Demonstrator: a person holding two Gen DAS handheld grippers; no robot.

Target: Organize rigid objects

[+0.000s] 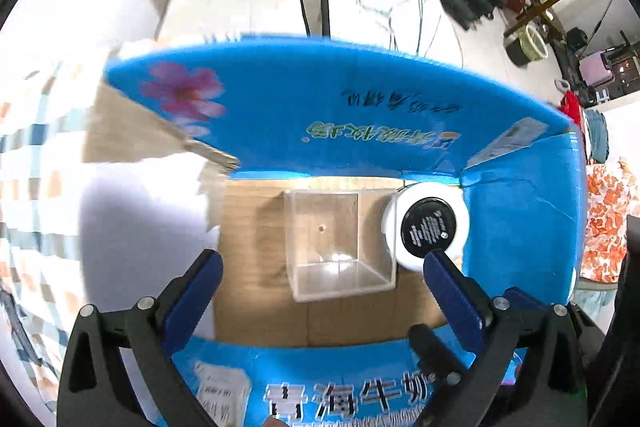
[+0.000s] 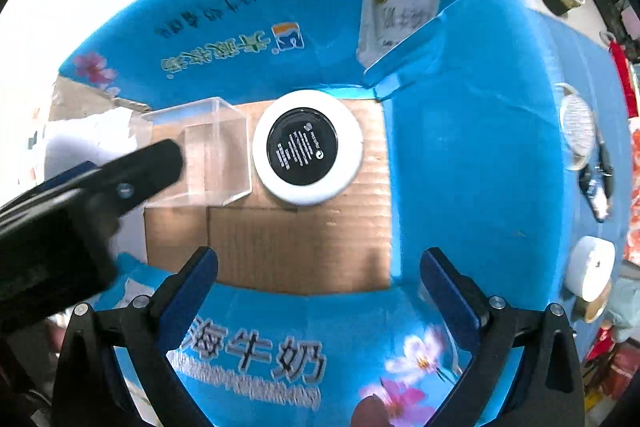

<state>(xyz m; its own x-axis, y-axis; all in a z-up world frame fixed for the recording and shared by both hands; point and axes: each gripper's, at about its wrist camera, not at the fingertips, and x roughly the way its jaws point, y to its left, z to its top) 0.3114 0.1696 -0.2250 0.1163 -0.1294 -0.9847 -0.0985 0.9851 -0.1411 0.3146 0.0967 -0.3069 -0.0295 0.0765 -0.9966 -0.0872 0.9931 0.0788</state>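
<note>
We are holding both tongs, left (image 1: 320,267) and right (image 2: 318,263), wide apart and empty above the blue carton (image 1: 520,227). The clear box (image 1: 340,247) and white jar (image 1: 428,227) are sitting side by side against its far wall, probably leaving floor space for further items.

Cardboard, clear plastic and gloss, seen from above.

Below the left claw (image 1: 322,267), the box (image 1: 360,103) has glossy blue printed flaps outside and a raw brown floor of matt, ribbed corrugated board. Straight ahead of the claw sits a cube (image 1: 340,243) of clear, smooth hard plastic that catches bright glints. Just right of it, the jar (image 1: 428,225) looks like smooth white plastic, with a black satin label disc. The claw's fingers (image 1: 192,299) are matt black plastic with blue pads, perhaps rubbery, though blur hides their texture, and small shiny metal screws.
</note>
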